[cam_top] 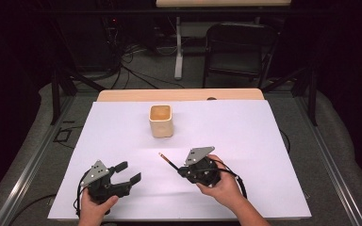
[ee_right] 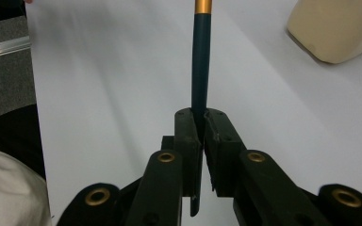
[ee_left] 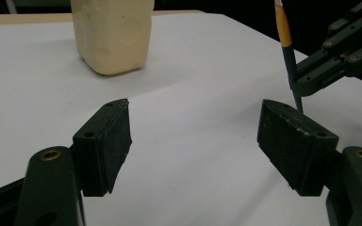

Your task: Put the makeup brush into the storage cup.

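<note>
Between right tool (ee_right: 201, 123) pads: pencil (ee_right: 201, 70) (clamped).

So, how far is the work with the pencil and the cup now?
Done: the pencil is picked up, clamped in the right hand-held gripper and off the white sheet. In hand: it points roughly toward the cup, some way short of it. The left hand-held gripper is open and holds nothing. Left, probably: carry the pencil to the cup and drop it in.

The pencil (ee_right: 201, 61) runs off the top edge in the right gripper view, its tip unseen, and the cup (ee_left: 111, 33) is perhaps half cropped in the left gripper view.
</note>
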Demonstrator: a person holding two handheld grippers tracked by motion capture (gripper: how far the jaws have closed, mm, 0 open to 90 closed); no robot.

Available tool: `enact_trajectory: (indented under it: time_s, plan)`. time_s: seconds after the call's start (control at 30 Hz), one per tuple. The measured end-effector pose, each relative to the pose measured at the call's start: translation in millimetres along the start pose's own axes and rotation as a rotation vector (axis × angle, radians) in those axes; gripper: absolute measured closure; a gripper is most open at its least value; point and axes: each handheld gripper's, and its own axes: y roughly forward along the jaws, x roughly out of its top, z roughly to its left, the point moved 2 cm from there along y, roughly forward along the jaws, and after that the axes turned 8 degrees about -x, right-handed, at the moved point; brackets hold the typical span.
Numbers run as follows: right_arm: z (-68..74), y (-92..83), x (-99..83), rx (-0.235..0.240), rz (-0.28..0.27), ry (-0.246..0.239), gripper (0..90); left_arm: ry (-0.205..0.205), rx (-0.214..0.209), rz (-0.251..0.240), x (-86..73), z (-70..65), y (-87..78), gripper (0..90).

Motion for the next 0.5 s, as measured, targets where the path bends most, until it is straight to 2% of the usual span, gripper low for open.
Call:
enact_trajectory:
  time_s: [0.1, 0.3, 0.5]
  plan:
    - [0.1, -1.1, 0.4, -0.004, -0.011, 0.0, 83.7, 0.008, 0.006, -0.005, 3.6, -0.4, 0.4, 24.9]
    - [-0.9, -3.6, 1.2, -0.009, -0.027, 0.004, 83.7, 0.04, 0.004, 0.027, 9.6, -2.6, 3.8, 23.7]
    - [-0.6, -4.7, 1.5, -0.015, -0.04, 0.007, 83.7, 0.058, -0.005, 0.037, 16.6, -5.9, 6.6, 22.3]
